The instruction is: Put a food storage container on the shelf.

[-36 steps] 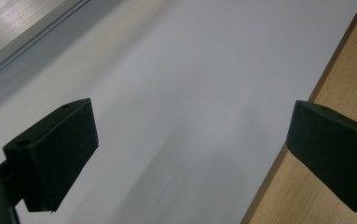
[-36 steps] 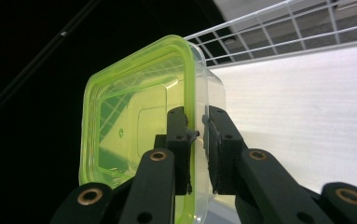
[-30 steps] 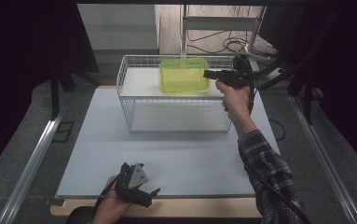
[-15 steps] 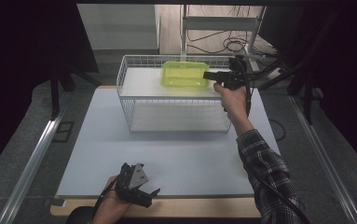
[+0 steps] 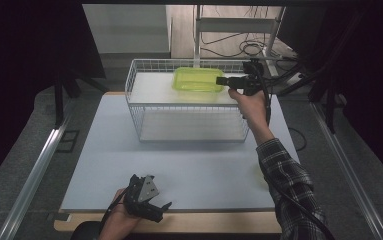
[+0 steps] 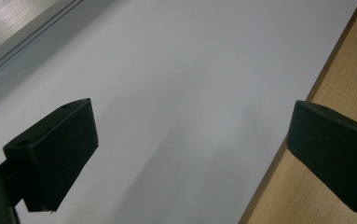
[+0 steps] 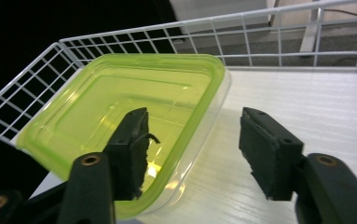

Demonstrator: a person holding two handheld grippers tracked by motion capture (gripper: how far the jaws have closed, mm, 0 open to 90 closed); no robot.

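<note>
Now, right gripper: jaws parted astride green container rim; snagging possible.
Left gripper: jaws open, idle at 6 o'clock.

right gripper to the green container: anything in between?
Nothing visible. The right gripper is open at the near rim of the green container, one jaw inside it, the other outside over the white shelf. The wire basket rim lies beyond the container.
</note>
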